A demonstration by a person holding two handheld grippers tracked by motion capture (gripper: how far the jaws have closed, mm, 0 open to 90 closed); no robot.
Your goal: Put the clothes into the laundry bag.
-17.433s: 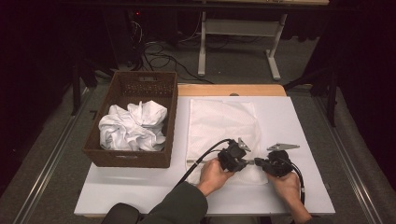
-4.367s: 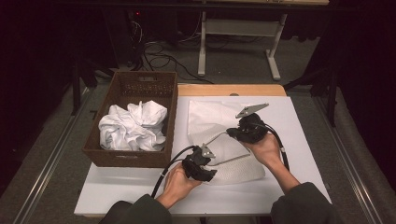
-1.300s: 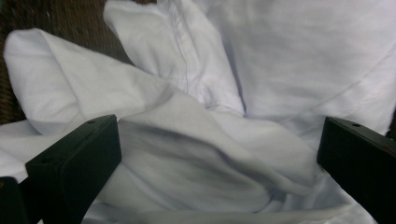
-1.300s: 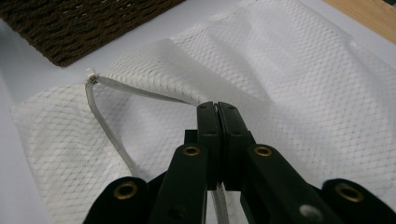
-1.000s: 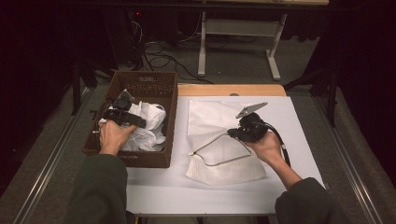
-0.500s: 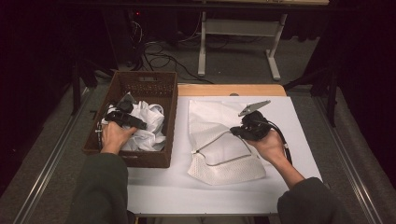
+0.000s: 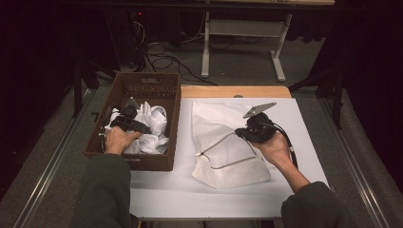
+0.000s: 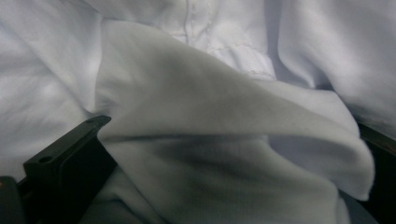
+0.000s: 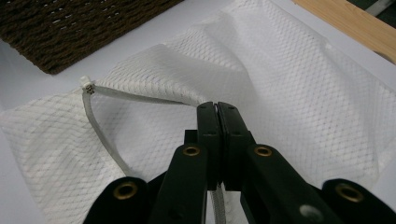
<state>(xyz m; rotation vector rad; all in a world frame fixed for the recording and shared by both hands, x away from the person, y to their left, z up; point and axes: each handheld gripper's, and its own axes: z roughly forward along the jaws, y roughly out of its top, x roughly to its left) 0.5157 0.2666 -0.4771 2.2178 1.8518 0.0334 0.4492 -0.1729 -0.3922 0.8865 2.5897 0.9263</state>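
A: Where is the mesh bag?
B: It lies flat mid-bench, just right of the wicker basket at the left edge. The right gripper has its jaws pressed together on the bag's white cord.
A: And the left gripper?
B: Down in the basket, among the white clothes. Its jaws stand apart, with a fold of cloth lying between them.

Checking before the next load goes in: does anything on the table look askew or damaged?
Nothing looks damaged. The mesh bag lies rumpled and skewed on the table, its rim pinched up by the right gripper.
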